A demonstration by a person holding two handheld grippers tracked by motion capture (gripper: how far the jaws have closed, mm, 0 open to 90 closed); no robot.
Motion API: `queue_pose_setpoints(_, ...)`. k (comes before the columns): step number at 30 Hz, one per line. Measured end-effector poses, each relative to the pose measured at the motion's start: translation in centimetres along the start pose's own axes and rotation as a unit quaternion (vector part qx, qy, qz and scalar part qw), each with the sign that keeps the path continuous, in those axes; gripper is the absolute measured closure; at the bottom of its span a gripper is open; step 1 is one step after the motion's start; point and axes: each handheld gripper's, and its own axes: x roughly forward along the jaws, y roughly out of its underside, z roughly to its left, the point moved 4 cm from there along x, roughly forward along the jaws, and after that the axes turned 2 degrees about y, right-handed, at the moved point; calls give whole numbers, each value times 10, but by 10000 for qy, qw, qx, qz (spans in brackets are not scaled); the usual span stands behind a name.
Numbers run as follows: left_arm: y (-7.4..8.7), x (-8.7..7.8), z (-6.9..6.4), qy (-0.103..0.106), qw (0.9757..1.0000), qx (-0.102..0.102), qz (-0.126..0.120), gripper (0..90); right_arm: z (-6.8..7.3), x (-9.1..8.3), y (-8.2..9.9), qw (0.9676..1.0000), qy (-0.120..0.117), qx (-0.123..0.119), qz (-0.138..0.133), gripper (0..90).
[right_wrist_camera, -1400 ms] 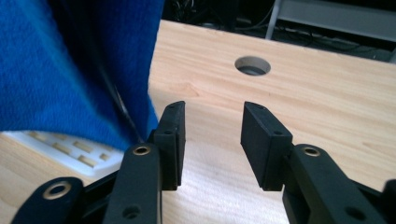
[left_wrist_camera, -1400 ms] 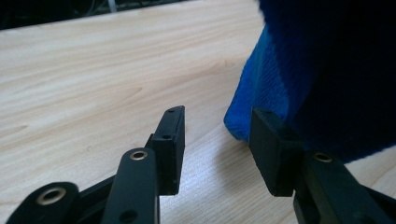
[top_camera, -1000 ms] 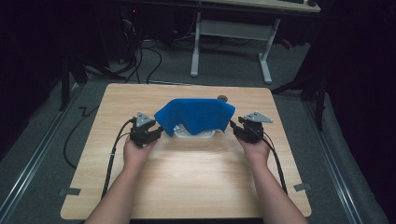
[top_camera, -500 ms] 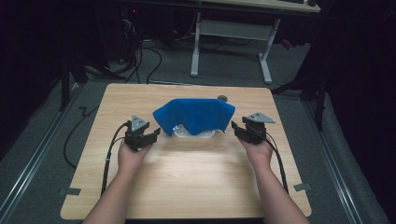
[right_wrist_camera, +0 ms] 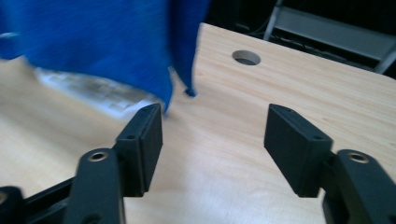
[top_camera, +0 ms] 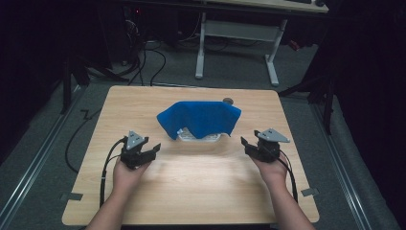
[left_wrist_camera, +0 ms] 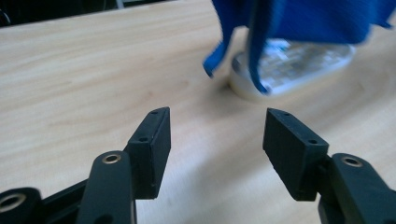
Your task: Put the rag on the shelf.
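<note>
Two grippers wait on either side of a covered dish.

We hold the left gripper point(top_camera: 152, 149) and the right gripper point(top_camera: 246, 144) above the table point(top_camera: 191, 191), each with its jaws spread apart and nothing between them. Between them, toward the far side, a blue cloth point(top_camera: 200, 118) drapes over a pale dish point(top_camera: 201, 138), its near rim peeking out beneath.
</note>
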Motion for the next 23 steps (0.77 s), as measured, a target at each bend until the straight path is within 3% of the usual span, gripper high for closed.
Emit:
queue_pose_setpoints(1, 6, -11, -7, 3, 10000, 81, -18, 423, 7, -12, 6, 9998, -45, -83, -168, 374)
queue_pose_setpoints(2, 6, -11, -7, 3, 10000, 81, -18, 427, 7, -12, 6, 9998, -45, -83, -168, 374)
queue_pose_setpoints(3, 10, -17, -10, -3, 9999, 93, -58, 433, 14, -24, 12, 9997, -87, -111, -222, 375)
queue_pose_setpoints(6, 22, -30, -24, 164, 9998, 89, -10, 429, 22, -34, 20, 9996, -134, -135, -231, 359)
queue_pose_setpoints(8, 32, -38, -35, 210, 9998, 7, 4, 426, 31, -42, 28, 9995, -159, -196, -181, 334)
queue_pose_setpoints(9, 42, -44, -46, 368, 9992, -135, -18, 425, 39, -48, 38, 9995, -266, -124, -144, 323)
queue_pose_setpoints(10, 42, -44, -46, 368, 9992, -135, -18, 433, 39, -48, 38, 9995, -266, -124, -144, 323)
queue_pose_setpoints(12, 47, -47, -59, 495, 9985, -177, 145, 429, 51, -54, 52, 9988, -473, -112, -10, 323)
queue_pose_setpoints(14, 49, -49, -72, 557, 9984, -1, 135, 424, 61, -58, 62, 9981, -533, -291, 123, 313)
queue_pose_setpoints(15, 51, -46, -83, 590, 9978, 210, 226, 424, 68, -61, 70, 9970, -632, -412, 160, 298)
queue_pose_setpoints(19, 51, -38, -92, 644, 9966, 382, 331, 420, 72, -57, 72, 9962, -669, -492, 250, 271)
queue_pose_setpoints(23, 52, -37, -93, 668, 9963, 398, 356, 419, 71, -55, 72, 9963, -690, -426, 279, 261)
